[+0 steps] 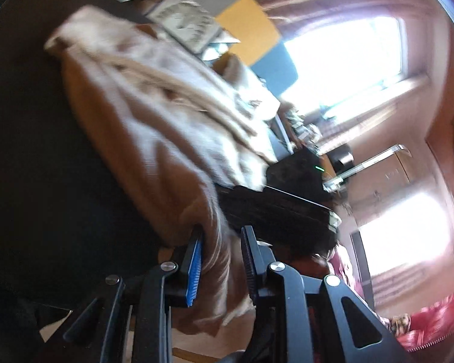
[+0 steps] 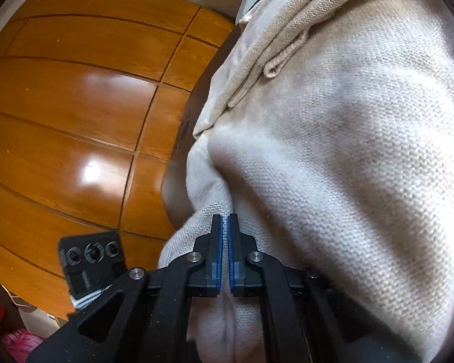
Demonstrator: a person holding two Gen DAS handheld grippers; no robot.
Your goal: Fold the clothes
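A cream knitted garment (image 1: 142, 115) lies bunched across a dark surface (image 1: 24, 151) in the blurred left wrist view. One end of it runs down between the two fingers of my left gripper (image 1: 222, 260), which is shut on a thick wad of the cloth. In the right wrist view the same cream garment (image 2: 333, 151) fills the right half of the picture, its seamed edges folded over near the top. My right gripper (image 2: 225, 242) is shut on a thin fold of the knit, and the blue pads (image 2: 216, 242) almost meet.
A polished wooden floor (image 2: 60, 121) lies to the left below the garment, with a black device (image 2: 90, 260) resting on it. A black object (image 1: 281, 208) sits just beyond the cloth. Bright windows (image 1: 348, 66) and red fabric (image 1: 432, 320) are at the right.
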